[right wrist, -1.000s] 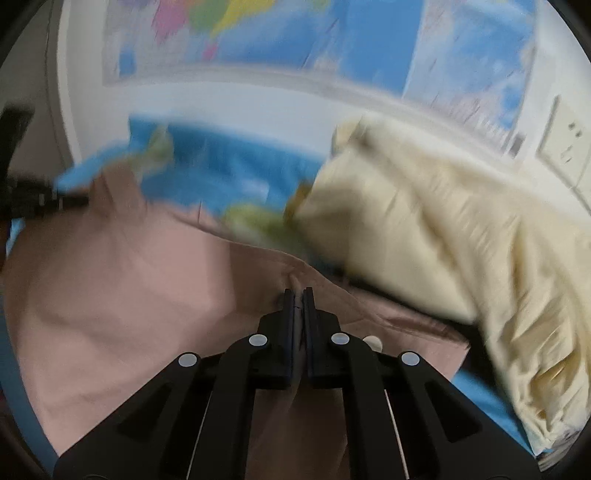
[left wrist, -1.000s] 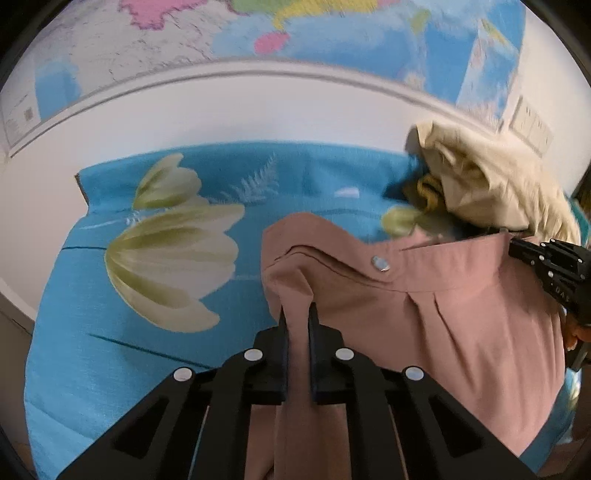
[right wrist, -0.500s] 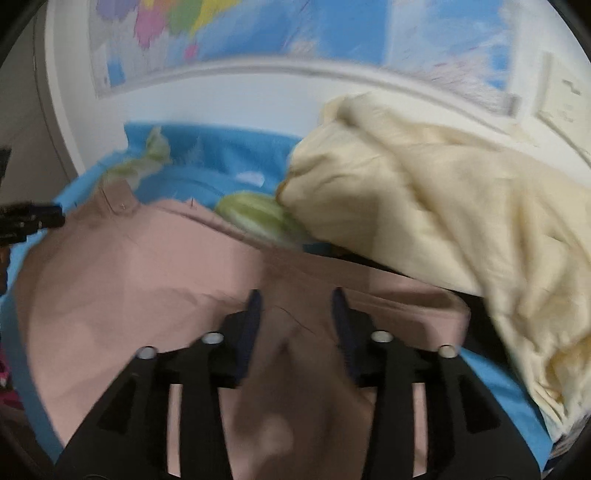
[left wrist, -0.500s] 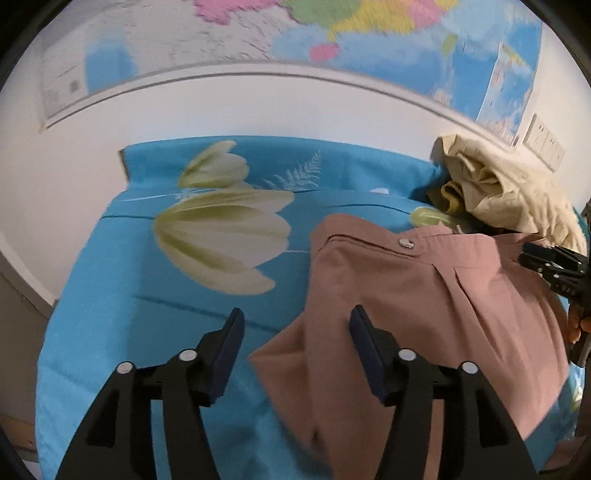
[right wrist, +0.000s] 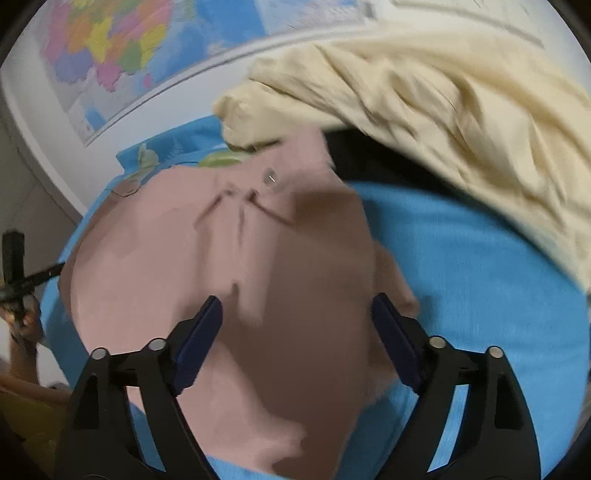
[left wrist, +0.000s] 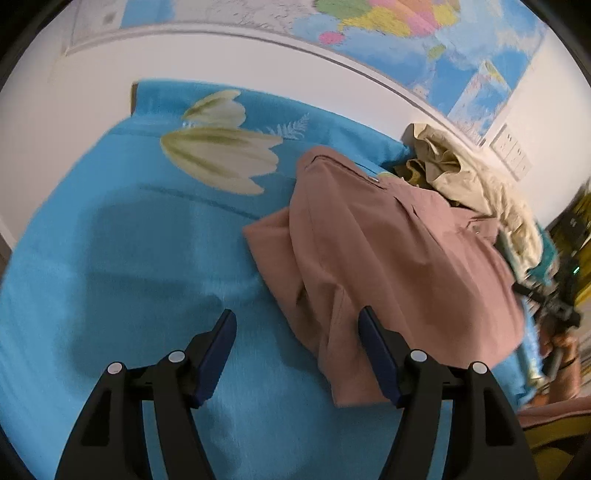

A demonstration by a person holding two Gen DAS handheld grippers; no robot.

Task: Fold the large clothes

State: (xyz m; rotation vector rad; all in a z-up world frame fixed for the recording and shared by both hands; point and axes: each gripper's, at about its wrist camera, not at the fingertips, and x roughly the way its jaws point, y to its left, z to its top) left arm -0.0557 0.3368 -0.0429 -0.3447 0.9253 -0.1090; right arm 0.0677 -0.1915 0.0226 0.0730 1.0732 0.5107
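Fold just laid: dusty-pink button-front garment (left wrist: pixel 388 258) released on the blue floral bedsheet (left wrist: pixel 129 258).
Left gripper (left wrist: pixel 297 349) and right gripper (right wrist: pixel 295 332) jaws opening, holding nothing; next, regrasp an edge.

a home bedroom – floral blue bedsheet (left wrist: pixel 110 258), wall map (left wrist: pixel 424 33).

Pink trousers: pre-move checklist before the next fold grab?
1. Left gripper free of cloth: ok, jaws opening, pads off the pink cotton trousers, whose edge lies between them.
2. Right gripper free of cloth: ok, jaws opening above the trousers.
3. Trousers resting on the blue flower-print sheet: ok.
4. Trousers lying flat: not ok, rumpled, a flap juts out on one side.
5. Cream crumpled garment clear of the trousers: not ok, it touches the waistband.
6. Fold neatly aligned: cannot tell.
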